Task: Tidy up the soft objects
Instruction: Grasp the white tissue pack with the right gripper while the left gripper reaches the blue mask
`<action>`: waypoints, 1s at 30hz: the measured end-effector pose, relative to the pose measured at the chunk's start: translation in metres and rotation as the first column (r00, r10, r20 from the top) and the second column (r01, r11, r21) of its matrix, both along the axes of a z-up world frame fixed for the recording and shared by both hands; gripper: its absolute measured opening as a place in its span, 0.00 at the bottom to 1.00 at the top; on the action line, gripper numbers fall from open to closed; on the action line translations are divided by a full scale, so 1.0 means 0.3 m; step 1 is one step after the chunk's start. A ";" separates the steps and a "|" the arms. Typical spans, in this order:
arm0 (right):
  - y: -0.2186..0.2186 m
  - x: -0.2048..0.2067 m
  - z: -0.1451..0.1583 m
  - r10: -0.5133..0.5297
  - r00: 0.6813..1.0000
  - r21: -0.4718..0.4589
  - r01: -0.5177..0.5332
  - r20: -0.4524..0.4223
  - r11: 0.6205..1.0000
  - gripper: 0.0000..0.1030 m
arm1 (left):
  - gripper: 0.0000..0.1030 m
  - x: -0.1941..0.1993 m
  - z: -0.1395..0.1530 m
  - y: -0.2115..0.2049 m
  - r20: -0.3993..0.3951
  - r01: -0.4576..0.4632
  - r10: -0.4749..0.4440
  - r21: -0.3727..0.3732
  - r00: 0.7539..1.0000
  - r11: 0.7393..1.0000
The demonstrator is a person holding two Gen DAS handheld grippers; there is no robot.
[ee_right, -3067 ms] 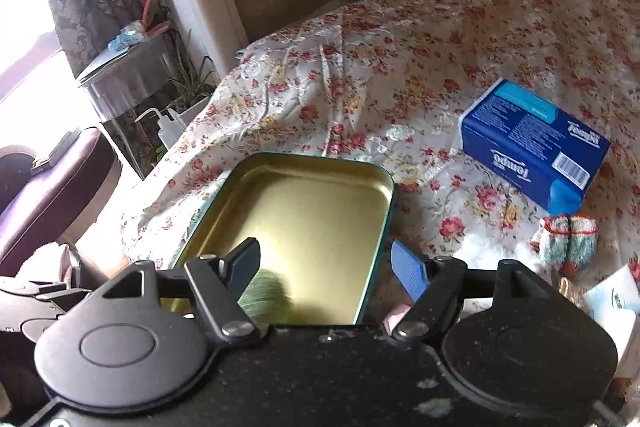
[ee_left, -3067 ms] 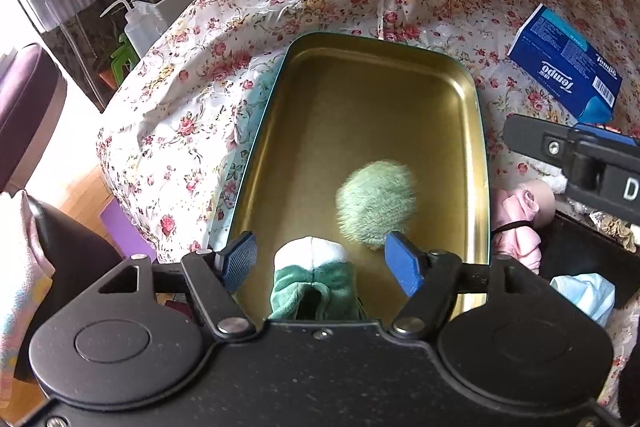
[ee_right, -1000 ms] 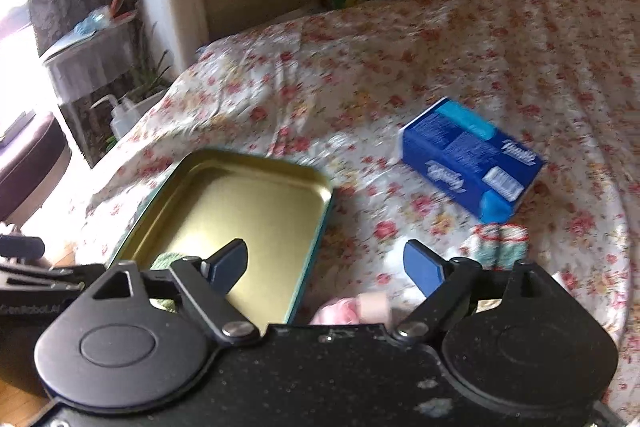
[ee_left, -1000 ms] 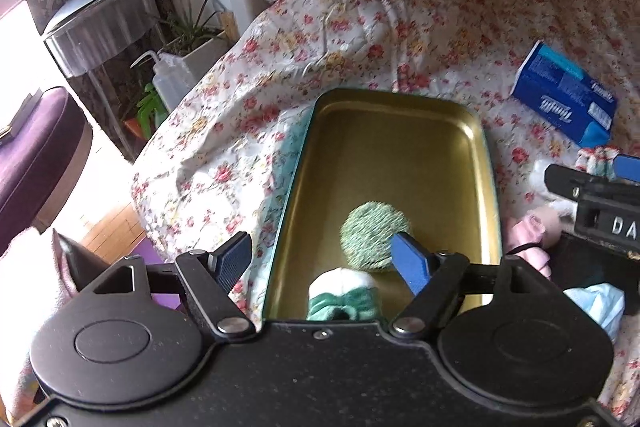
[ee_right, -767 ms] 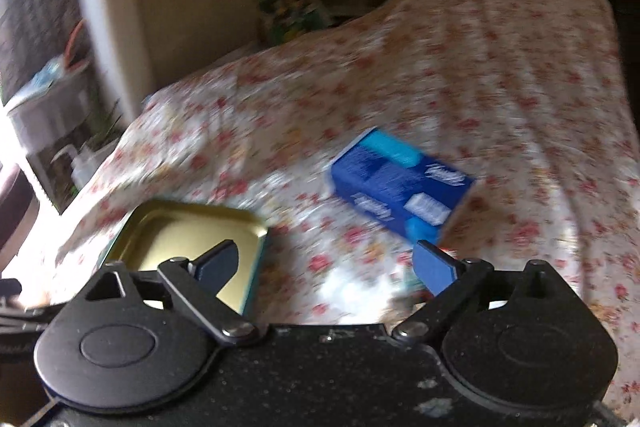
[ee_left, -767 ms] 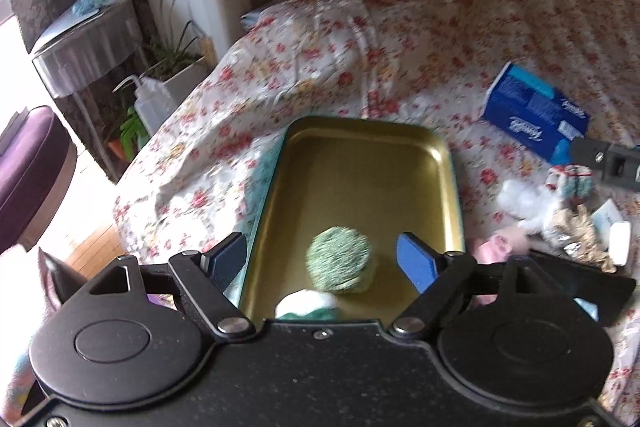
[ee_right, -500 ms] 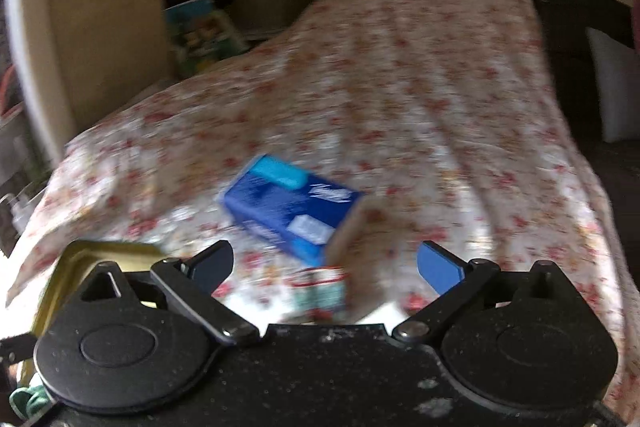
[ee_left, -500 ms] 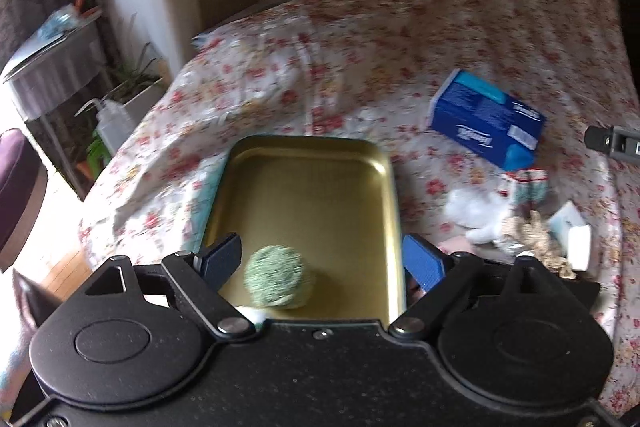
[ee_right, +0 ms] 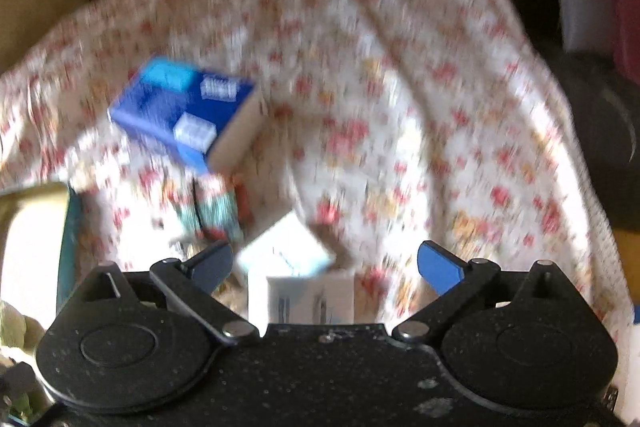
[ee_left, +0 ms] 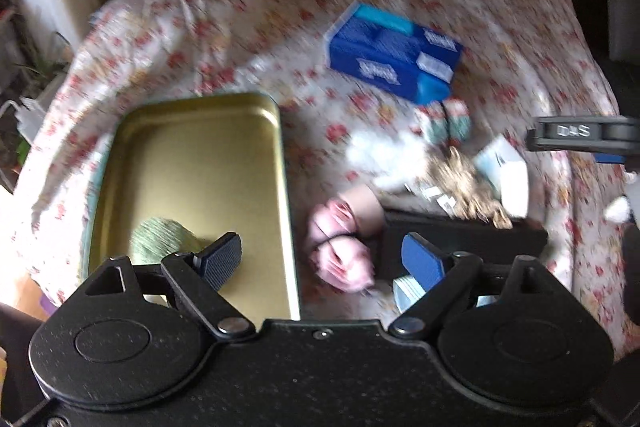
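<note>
A gold metal tray [ee_left: 200,131] lies on the floral bedspread with a green fuzzy ball [ee_left: 160,239] in its near end. My left gripper [ee_left: 322,263] is open and empty, above a pink soft bundle [ee_left: 340,251] just right of the tray. Further right lie a white fluffy piece [ee_left: 380,151], a red-and-teal knitted pair [ee_left: 442,119] and a tan fuzzy thing [ee_left: 464,183]. My right gripper [ee_right: 326,267] is open and empty, above the small white packets [ee_right: 284,251]; the knitted pair [ee_right: 212,207] is to its front left. Both views are blurred.
A blue tissue pack [ee_left: 392,55] lies beyond the soft things, also in the right wrist view [ee_right: 184,111]. A black flat object [ee_left: 460,239] lies beside the pink bundle. The bed edge drops off at the left, with plants and a bottle [ee_left: 24,107] beyond.
Both grippers have swung to the right. The tray moved to the left of my left view and the pink bundle now sits between my left fingers. Both grippers stayed open.
</note>
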State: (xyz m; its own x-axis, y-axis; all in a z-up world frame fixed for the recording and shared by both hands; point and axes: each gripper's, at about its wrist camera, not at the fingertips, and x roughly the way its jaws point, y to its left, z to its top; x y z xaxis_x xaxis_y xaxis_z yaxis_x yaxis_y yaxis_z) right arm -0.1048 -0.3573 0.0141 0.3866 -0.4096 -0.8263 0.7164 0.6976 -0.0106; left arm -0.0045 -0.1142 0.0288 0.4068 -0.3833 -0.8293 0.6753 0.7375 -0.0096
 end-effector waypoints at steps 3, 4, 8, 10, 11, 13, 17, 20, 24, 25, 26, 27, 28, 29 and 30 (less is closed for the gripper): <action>-0.024 0.008 -0.060 0.011 0.999 0.074 -0.008 -0.042 0.997 0.96 | 0.82 -0.024 -0.025 -0.027 -0.018 0.038 -0.037 0.029 0.999 0.999; -0.029 0.010 -0.076 0.009 0.998 0.089 -0.004 -0.056 0.996 0.96 | 0.82 -0.031 -0.031 -0.034 -0.025 0.048 -0.047 0.033 0.999 0.998; -0.053 0.019 -0.126 -0.015 0.997 0.146 0.026 -0.077 0.989 0.96 | 0.82 -0.056 -0.047 -0.053 -0.036 0.083 -0.081 0.050 0.996 0.995; -0.063 0.021 -0.140 -0.018 0.997 0.179 0.032 -0.079 0.983 0.96 | 0.82 -0.062 -0.051 -0.059 -0.038 0.093 -0.091 0.057 0.995 0.994; -0.066 0.026 -0.149 -0.019 0.996 0.191 0.034 -0.081 0.981 0.96 | 0.82 -0.064 -0.053 -0.059 -0.042 0.096 -0.094 0.058 0.995 0.994; -0.068 0.033 -0.170 -0.017 0.996 0.218 0.035 -0.087 0.975 0.96 | 0.82 -0.061 -0.055 -0.061 -0.047 0.100 -0.097 0.061 0.994 0.993; -0.066 0.043 -0.192 -0.018 0.996 0.258 0.041 -0.089 0.965 0.83 | 0.82 -0.062 -0.055 -0.057 -0.051 0.107 -0.104 0.060 0.993 0.992; -0.060 0.048 -0.193 -0.016 0.995 0.261 0.040 -0.093 0.964 0.72 | 0.82 -0.065 -0.058 -0.060 -0.047 0.112 -0.109 0.061 0.993 0.992; -0.050 0.039 -0.160 -0.033 0.997 0.230 0.049 -0.073 0.972 0.71 | 0.82 -0.066 -0.059 -0.066 -0.052 0.118 -0.115 0.058 0.992 0.991; -0.048 0.034 -0.146 -0.039 0.997 0.214 0.052 -0.065 0.975 0.71 | 0.82 -0.067 -0.057 -0.067 -0.051 0.120 -0.117 0.056 0.992 0.991; -0.045 0.030 -0.131 -0.044 0.997 0.196 0.054 -0.055 0.979 0.71 | 0.82 -0.068 -0.056 -0.069 -0.051 0.122 -0.120 0.053 0.992 0.991; -0.041 0.025 -0.114 -0.050 0.998 0.177 0.058 -0.045 0.983 0.71 | 0.82 -0.069 -0.055 -0.072 -0.050 0.125 -0.123 0.049 0.991 0.991; -0.040 0.018 -0.098 -0.056 0.998 0.159 0.061 -0.033 0.985 0.71 | 0.82 -0.071 -0.055 -0.075 -0.050 0.127 -0.124 0.048 0.991 0.991; -0.038 0.011 -0.082 -0.063 0.998 0.141 0.065 -0.020 0.988 0.71 | 0.82 -0.072 -0.056 -0.078 -0.052 0.128 -0.126 0.047 0.991 0.991; -0.039 0.002 -0.067 -0.071 0.997 0.127 0.072 -0.008 0.989 0.71 | 0.82 -0.072 -0.058 -0.082 -0.057 0.130 -0.127 0.047 0.990 0.990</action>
